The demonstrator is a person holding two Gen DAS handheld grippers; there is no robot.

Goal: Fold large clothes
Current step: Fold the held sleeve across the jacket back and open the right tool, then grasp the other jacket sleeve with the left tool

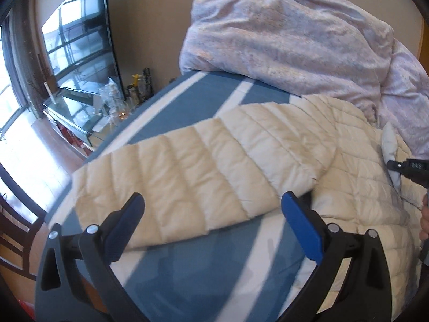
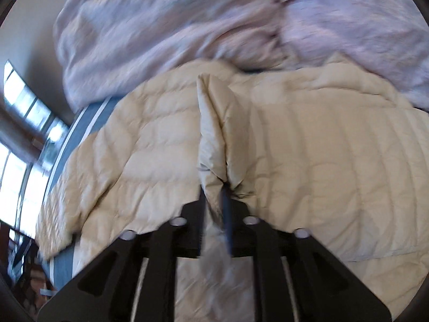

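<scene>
Between our right gripper's (image 2: 215,187) fingers, which stand nearly together, we see a pinched ridge of the cream quilted jacket (image 2: 308,145) rising at the centre of the right wrist frame; the blur keeps us from telling whether the pads press it. Our left gripper (image 1: 211,204) holds its blue-padded fingers (image 1: 300,222) wide apart with nothing between them, low in the left wrist frame, above the jacket's sleeve (image 1: 187,166). That sleeve stretches flat from the frame's middle right down toward the lower left, its cuff end stopping near the bed's rounded edge. The jacket's body lies at the right, spread on the blue-and-white striped bed cover (image 1: 203,273). Bare striped cover shows below the sleeve and above it. A rumpled lilac duvet (image 1: 281,35) fills the upper part of both frames and touches the jacket's far edge. Beyond the bed's left edge a glass stand (image 1: 80,118) carries bottles (image 1: 115,99) under a large dark screen (image 1: 80,32), with bright windows (image 1: 16,123) at the far left.
</scene>
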